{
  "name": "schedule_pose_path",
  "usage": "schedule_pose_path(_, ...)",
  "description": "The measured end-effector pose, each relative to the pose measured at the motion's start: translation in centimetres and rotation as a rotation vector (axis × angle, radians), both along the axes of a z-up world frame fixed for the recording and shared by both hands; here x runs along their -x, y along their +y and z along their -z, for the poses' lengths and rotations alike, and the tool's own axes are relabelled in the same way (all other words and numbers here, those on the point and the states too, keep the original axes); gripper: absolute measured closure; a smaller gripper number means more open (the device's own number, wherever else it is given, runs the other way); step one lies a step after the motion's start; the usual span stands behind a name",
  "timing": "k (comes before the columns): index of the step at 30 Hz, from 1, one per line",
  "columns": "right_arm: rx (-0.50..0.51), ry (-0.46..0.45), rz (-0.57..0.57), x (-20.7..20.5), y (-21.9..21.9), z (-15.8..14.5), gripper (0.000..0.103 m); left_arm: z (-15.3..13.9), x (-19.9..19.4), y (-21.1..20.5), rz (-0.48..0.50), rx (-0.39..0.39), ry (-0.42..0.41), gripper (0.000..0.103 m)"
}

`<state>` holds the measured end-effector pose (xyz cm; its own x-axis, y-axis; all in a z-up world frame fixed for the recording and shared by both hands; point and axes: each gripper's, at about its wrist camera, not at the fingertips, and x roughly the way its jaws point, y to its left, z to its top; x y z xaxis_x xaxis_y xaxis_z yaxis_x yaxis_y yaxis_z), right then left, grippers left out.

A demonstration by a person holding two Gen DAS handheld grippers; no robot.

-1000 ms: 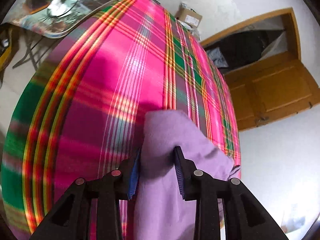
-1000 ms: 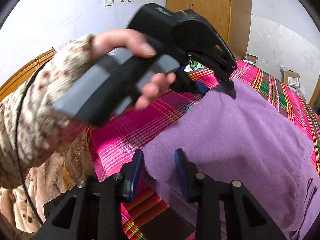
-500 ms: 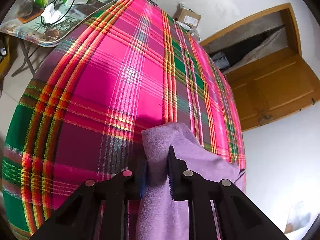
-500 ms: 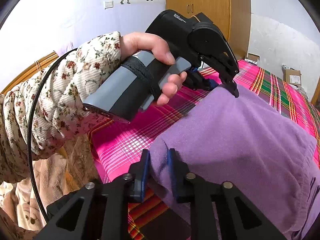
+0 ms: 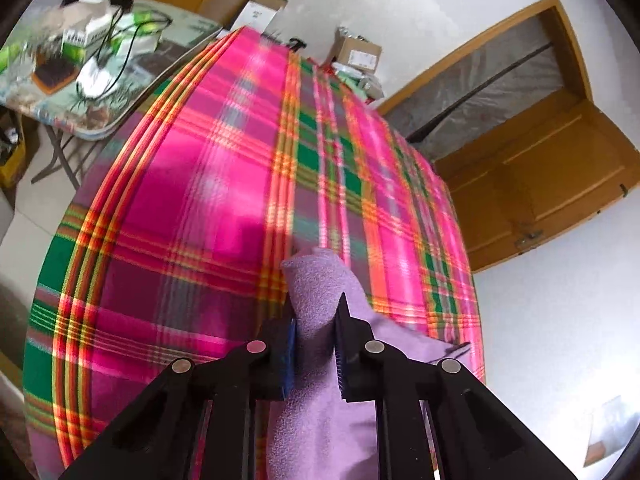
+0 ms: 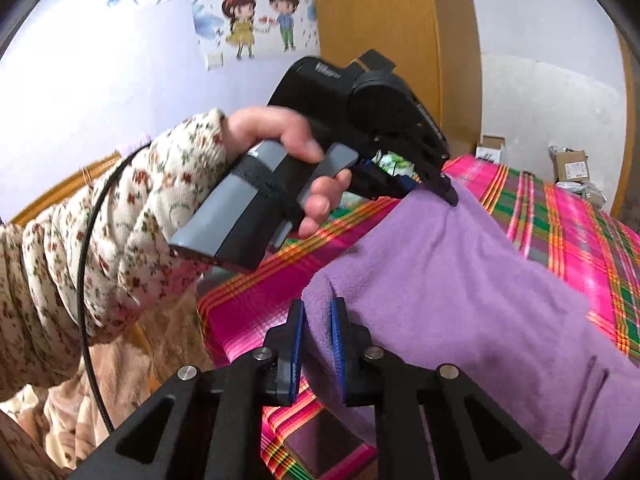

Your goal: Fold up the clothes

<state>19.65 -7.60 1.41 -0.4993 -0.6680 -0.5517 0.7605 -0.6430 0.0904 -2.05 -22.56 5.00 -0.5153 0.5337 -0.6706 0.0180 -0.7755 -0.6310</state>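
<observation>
While a pink, green and orange plaid bedspread (image 5: 224, 184) fills the centre of the left wrist view, the left gripper (image 5: 316, 336) at the bottom of the frame is clamped on a bunched corner of a purple fleece garment (image 5: 320, 400), which rises between its blue-padded fingers (image 5: 289, 356) and trails down to the lower edge. A cluttered folding table (image 5: 80, 80) sits at upper left, cardboard boxes (image 5: 356, 50) at top centre, and a wooden door (image 5: 552, 184) at right. In the right wrist view, the right gripper (image 6: 318, 340) at bottom centre pinches a fold at the near edge of the same garment (image 6: 460, 288), which drapes across the lower right of the frame over the bedspread (image 6: 560, 216). Above, at centre, a hand (image 6: 288, 160) in a floral sleeve (image 6: 120, 216) holds the left gripper (image 6: 436, 188), its tips closed on the garment's far corner. Cartoon wall stickers (image 6: 260, 20) decorate the upper left.
</observation>
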Motion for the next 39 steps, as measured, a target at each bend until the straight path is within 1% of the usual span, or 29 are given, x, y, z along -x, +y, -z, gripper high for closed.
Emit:
schedule_pose_path(7,0.092,0.066,0.056,-2.0,4.3,-2.7,0.089,-4.0,-1.3,3.8,0.019,0.013,0.07,0.087)
schedule_pose_path(13,0.196,0.09,0.097,-3.4,8.6,-4.9,0.089,-7.0,-1.8,7.1,0.038,0.033,0.118,0.087)
schedule_pose_path(17,0.264,0.094,0.131,-3.8,11.3,-6.1,0.089,-9.0,-2.0,10.2,0.07,0.043,0.15,0.087)
schedule_pose_path(22,0.319,0.114,0.191,-4.8,15.0,-7.1,0.089,-10.6,-1.9,14.4,0.122,0.055,0.173,0.087)
schedule_pose_path(27,0.364,0.127,0.262,-5.1,18.4,-7.8,0.089,-11.4,-1.3,19.5,0.193,0.072,0.184,0.087)
schedule_pose_path(31,0.373,0.144,0.31,-5.6,19.9,-8.2,0.089,-11.3,-0.9,22.4,0.234,0.07,0.188,0.087)
schedule_pose_path(39,0.398,0.14,0.432,-5.4,24.6,-7.8,0.089,-10.2,1.0,27.8,0.307,0.07,0.15,0.087)
